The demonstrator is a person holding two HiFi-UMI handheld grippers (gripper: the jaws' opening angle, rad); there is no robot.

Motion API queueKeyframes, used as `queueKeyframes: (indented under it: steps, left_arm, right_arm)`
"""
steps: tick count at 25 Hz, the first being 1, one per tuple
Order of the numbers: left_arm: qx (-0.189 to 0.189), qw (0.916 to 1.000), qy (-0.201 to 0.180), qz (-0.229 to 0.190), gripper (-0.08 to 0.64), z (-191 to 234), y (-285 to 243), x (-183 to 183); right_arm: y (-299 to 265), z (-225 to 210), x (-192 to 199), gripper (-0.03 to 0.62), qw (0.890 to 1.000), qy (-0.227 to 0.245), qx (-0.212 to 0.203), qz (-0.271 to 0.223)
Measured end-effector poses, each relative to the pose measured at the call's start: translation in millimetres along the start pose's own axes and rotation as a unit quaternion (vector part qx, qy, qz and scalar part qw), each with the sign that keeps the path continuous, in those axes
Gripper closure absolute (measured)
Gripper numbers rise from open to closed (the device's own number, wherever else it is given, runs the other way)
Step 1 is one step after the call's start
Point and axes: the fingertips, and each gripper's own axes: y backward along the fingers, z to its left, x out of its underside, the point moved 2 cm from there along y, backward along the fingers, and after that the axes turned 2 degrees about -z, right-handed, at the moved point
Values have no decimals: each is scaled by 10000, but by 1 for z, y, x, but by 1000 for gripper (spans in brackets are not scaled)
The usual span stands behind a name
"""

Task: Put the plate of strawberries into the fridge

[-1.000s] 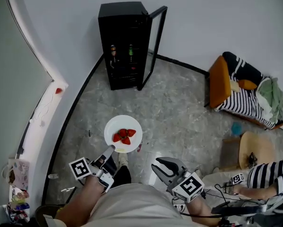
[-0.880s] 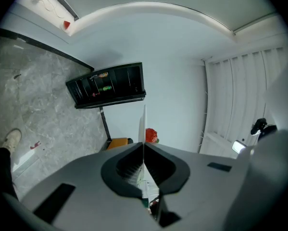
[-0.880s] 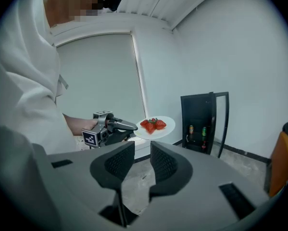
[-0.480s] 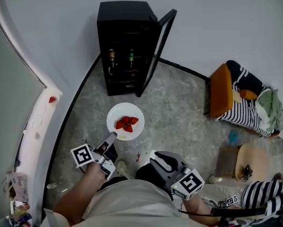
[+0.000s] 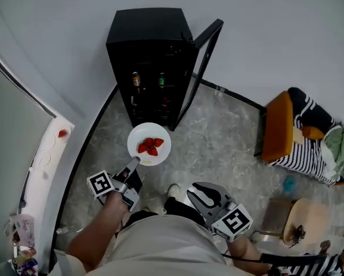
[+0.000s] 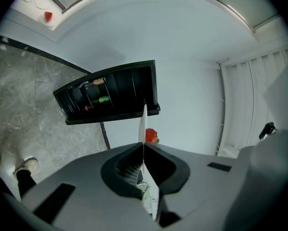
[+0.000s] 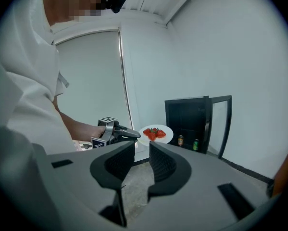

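A white plate [image 5: 159,152] carries a few red strawberries [image 5: 149,146]. My left gripper [image 5: 135,163] is shut on the plate's near rim and holds it level above the floor, just in front of the black fridge [image 5: 149,45]. The fridge door [image 5: 202,68] stands open to the right, with two bottles [image 5: 136,79] on a shelf. In the left gripper view the plate [image 6: 143,129] shows edge-on between the jaws, one strawberry [image 6: 151,136] beyond it. My right gripper [image 5: 201,198] hangs open and empty at the lower right. The right gripper view shows the plate [image 7: 162,129] and fridge [image 7: 188,124].
A grey stone floor [image 5: 217,148] spreads before the fridge. An orange chair with striped cloth [image 5: 295,132] stands at the right, a round wooden stool [image 5: 306,220] below it. A white curved ledge [image 5: 48,154] runs along the left. The person's shoe [image 5: 173,191] is near the grippers.
The person has walked toward the fridge, so it looms larger and nearer. The plate in my left gripper has come close to the fridge's front. The right gripper stays open.
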Motion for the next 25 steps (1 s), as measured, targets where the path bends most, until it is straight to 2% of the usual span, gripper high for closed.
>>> queueKeyframes:
  steps: [5,12,22,25]
  left_arm:
    - [-107,9994,-13,-341,543,9,-70,-32]
    - [-221,9975,-134,-656,543,37,-164,-102]
    - [-695,9913,-45,-1120,543,130,-282,-221]
    - [-887,9897,64,-1118,543,155,-312,-242]
  right_arm:
    - [-2,-69,-8,495,9998,102,-97,104]
    - [-31,-129,-5,495,9992,-277,1,300]
    - [-92,-208,-42,495,9940,-616,736,524]
    - [-100,-220,-49,495,9892,-832,1025,631]
